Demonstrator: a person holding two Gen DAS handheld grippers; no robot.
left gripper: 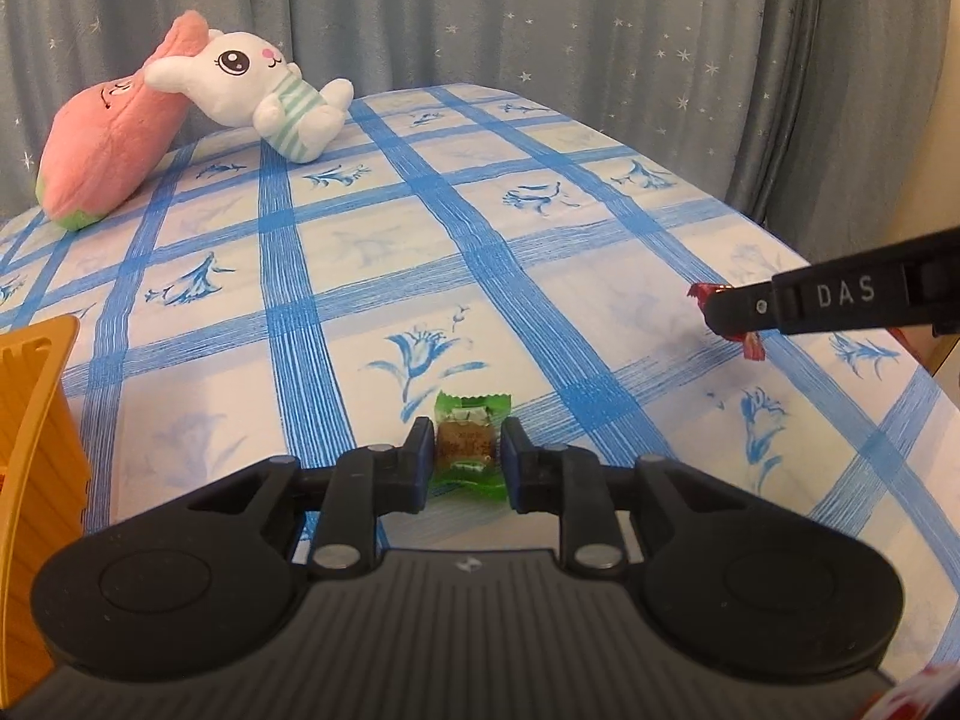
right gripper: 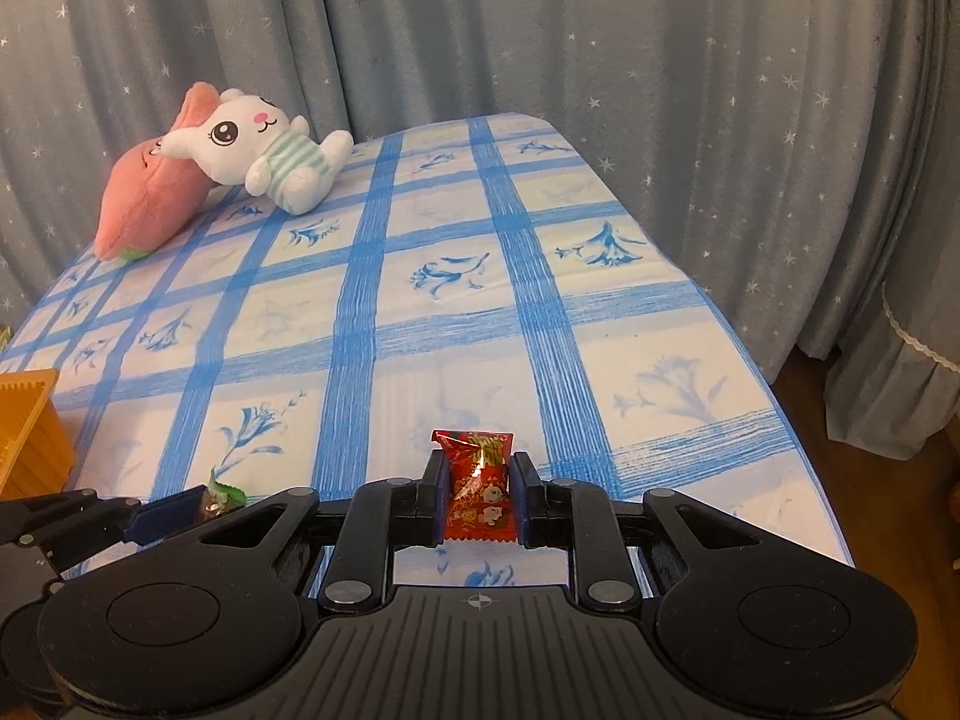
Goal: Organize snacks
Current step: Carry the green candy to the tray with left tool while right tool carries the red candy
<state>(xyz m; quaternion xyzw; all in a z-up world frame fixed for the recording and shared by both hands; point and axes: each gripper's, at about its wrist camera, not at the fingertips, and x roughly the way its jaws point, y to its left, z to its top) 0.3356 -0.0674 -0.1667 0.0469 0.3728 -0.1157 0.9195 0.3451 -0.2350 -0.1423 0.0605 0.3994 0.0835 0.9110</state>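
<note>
My left gripper (left gripper: 467, 450) is shut on a green-wrapped snack (left gripper: 468, 420), held just over the blue-checked tablecloth (left gripper: 540, 276). My right gripper (right gripper: 478, 492) is shut on a red-wrapped snack (right gripper: 480, 480). In the left wrist view the right gripper (left gripper: 729, 315) comes in from the right with the red snack's (left gripper: 753, 348) ends sticking out. In the right wrist view the left gripper (right gripper: 198, 504) shows at lower left with the green snack (right gripper: 222, 495). An orange ribbed box stands at the left edge (left gripper: 36, 420), also in the right wrist view (right gripper: 27, 426).
A white plush rabbit (left gripper: 264, 90) leans on a pink plush (left gripper: 108, 150) at the table's far left corner. Grey star-print curtains (right gripper: 600, 60) hang behind the table. The table's right edge (right gripper: 798, 438) drops to a dark floor.
</note>
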